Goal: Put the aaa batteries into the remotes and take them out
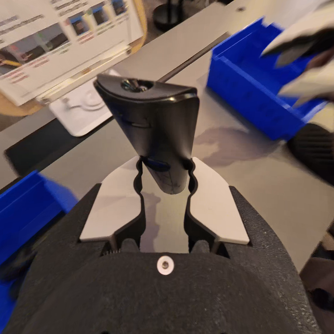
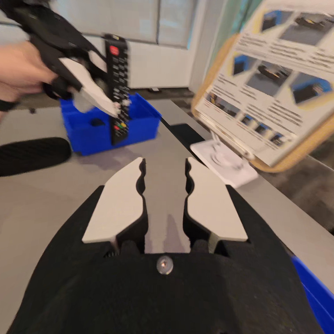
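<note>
Pinching a black remote (image 1: 155, 130) between its fingertips, the left gripper (image 1: 165, 162) holds it clear of the grey table (image 1: 235, 189), narrow end toward the camera. In the right wrist view the remote stands nearly upright, buttons showing, over a blue bin (image 2: 112, 130). The right gripper (image 2: 165, 160) is spread and holds nothing, low over the table, the remote well ahead to its left. A printed sheet (image 2: 267, 77) leans at the right.

Blue bin (image 2: 115, 130), tilted instruction board (image 2: 267, 81)
</note>
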{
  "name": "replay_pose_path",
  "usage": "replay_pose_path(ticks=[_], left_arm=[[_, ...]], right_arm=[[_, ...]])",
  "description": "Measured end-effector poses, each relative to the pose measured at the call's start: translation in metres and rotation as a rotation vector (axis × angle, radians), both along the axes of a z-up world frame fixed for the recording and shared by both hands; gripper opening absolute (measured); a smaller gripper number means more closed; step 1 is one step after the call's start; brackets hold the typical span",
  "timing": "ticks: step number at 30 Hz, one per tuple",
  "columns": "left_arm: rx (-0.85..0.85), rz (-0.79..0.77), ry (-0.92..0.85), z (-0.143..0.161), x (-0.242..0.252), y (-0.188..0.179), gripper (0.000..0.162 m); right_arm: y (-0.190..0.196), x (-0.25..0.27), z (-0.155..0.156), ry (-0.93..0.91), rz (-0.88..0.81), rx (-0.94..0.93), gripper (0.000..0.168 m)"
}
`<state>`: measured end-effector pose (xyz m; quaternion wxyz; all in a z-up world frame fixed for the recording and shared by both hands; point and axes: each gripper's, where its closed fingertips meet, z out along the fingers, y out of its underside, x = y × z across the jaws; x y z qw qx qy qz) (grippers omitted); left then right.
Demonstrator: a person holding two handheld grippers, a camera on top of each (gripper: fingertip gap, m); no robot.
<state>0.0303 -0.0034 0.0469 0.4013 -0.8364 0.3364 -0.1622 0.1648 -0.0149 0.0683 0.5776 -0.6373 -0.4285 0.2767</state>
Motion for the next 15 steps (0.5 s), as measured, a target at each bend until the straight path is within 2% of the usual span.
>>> replay_pose_path(ticks=[3, 9, 13, 14, 15], left_arm=[[-0.022, -0.046, -0.122, 0.013, 0.035, 0.002, 0.049], [-0.051, -0.13, -0.263, 0.03, 0.088, -0.007, 0.049], [-0.088, -0.187, -0.28, 0.022, 0.116, -0.017, 0.049], [-0.101, -0.202, -0.283, 0.019, 0.121, -0.019, 0.049], [-0.107, -0.201, -0.274, 0.016, 0.123, -0.019, 0.049]], right_arm=[[-0.018, -0.046, -0.013, 0.062, 0.052, 0.021, 0.063], [-0.019, -0.06, -0.02, 0.114, -0.106, 0.177, 0.069], [-0.004, -0.049, -0.026, 0.053, -0.217, 0.19, 0.069], [-0.001, -0.047, -0.031, 0.026, -0.218, 0.175, 0.065], [0.001, -0.046, -0.036, 0.002, -0.207, 0.151, 0.05]])
